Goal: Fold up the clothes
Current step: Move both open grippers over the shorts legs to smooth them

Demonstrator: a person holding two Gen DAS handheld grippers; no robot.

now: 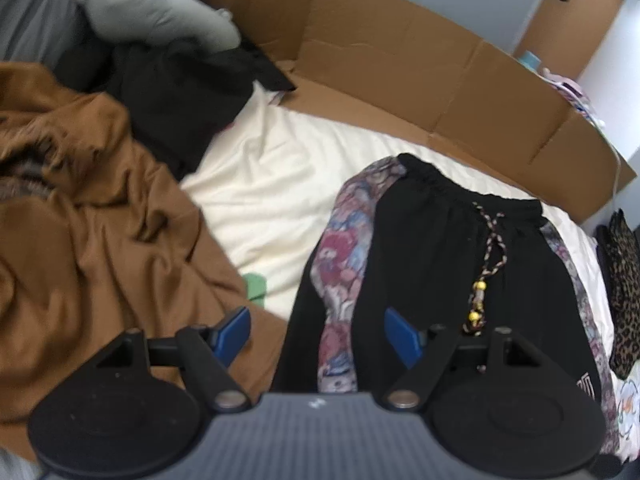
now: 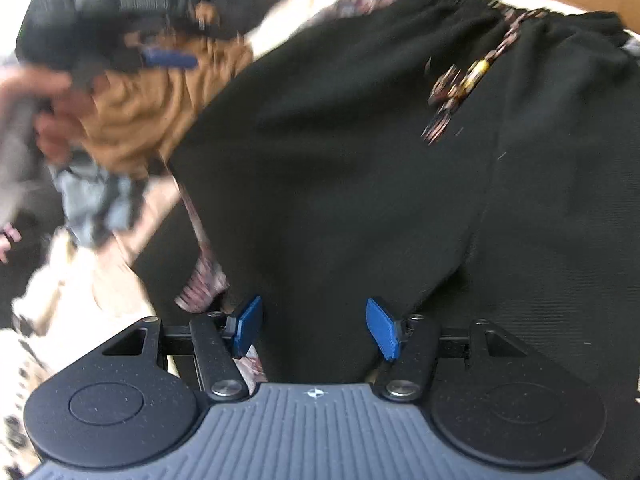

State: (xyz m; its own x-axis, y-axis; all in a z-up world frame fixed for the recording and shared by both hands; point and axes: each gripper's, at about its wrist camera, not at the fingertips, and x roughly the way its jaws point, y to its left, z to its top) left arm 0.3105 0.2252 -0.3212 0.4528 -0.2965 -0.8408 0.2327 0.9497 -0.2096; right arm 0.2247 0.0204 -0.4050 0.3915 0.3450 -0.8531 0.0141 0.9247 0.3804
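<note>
Black pants (image 1: 432, 248) with floral side panels and a beaded drawstring (image 1: 486, 272) lie flat on the cream sheet (image 1: 260, 184), waistband toward the cardboard. My left gripper (image 1: 316, 330) hovers open over the pants' left edge, nothing between its blue pads. Seen close in the right wrist view, the same pants (image 2: 360, 160) fill the frame. My right gripper (image 2: 314, 328) is open just above the black fabric near the floral stripe (image 2: 204, 276). The left gripper's blue pad (image 2: 170, 58) shows at upper left there, with a hand (image 2: 36, 88) behind it.
A crumpled brown garment (image 1: 92, 208) lies left of the pants, with black (image 1: 176, 96) and grey clothes (image 1: 152, 4) behind it. Flattened cardboard (image 1: 400, 68) borders the sheet's far side. A leopard-print item (image 1: 624, 292) lies at the right edge.
</note>
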